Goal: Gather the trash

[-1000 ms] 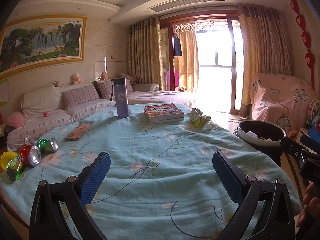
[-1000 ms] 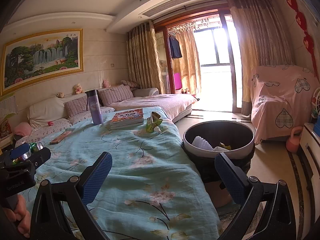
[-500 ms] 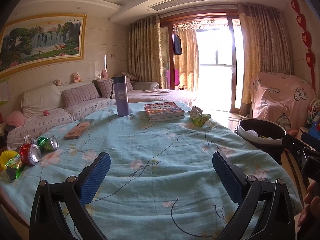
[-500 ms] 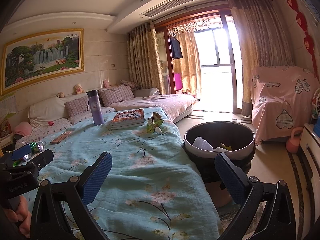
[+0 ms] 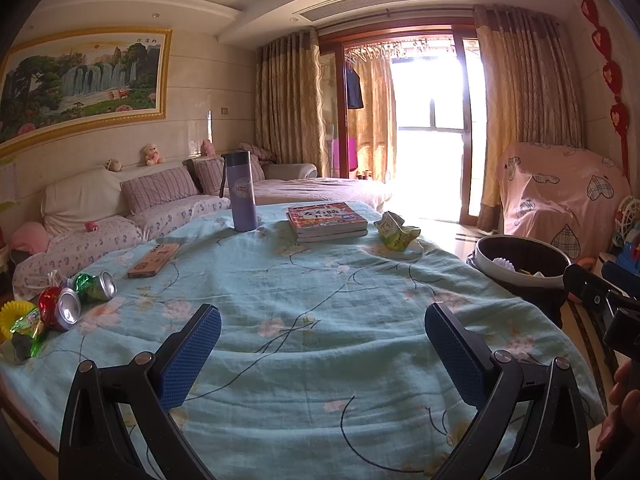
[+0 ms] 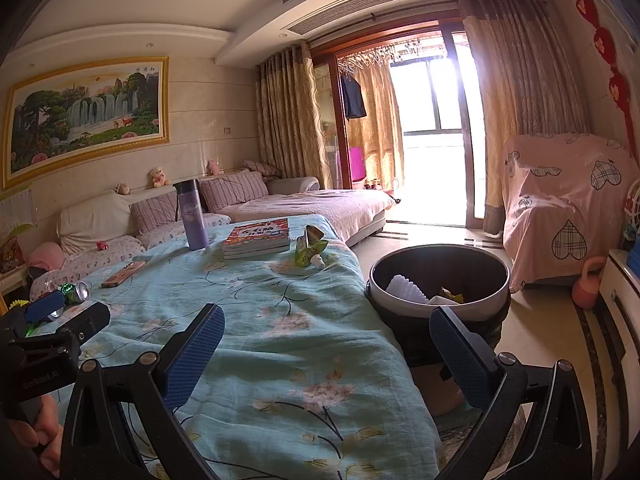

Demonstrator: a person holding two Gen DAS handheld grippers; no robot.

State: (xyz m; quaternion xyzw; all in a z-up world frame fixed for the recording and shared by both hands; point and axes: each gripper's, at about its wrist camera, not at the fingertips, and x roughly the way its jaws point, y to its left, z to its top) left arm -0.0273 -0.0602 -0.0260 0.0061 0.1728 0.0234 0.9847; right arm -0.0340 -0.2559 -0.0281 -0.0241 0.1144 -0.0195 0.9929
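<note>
Trash bin (image 6: 439,304), round, dark w/ pale rim, stands on the floor just beside the right edge of the table (image 5: 320,360), which is covered w/ a light-blue floral cloth. Inside the bin: a white ridged paper cup or liner, a pale flat piece, some small yellowish scraps; rest of the interior dark, can't tell more.

Left gripper (image 5: 322,338) hangs over the near part of the table, fingers (image 5: 188,356) spread wide, nothing between them. Right gripper (image 6: 326,338) sits at the table's right edge by the bin, one finger over the cloth, the other in front of the bin wall; also spread wide & empty.

Trash on the table, relative to the bin:
- crumpled green/white wrapper (image 5: 398,234) at the far right corner, nearest the bin, a small white bit touching it.
- two crushed cans, green (image 5: 96,286) & red (image 5: 60,310), side by side on the far left side, well apart from the bin.
- shiny candy-type wrappers (image 5: 26,330) & a yellow ridged ring at the left edge, past the cans.

Other stuff: purple bottle (image 5: 241,192) upright at the far end, stack of books (image 5: 326,222) between the bottle & the green wrapper, flat brown box (image 5: 154,260) left of the books.
</note>
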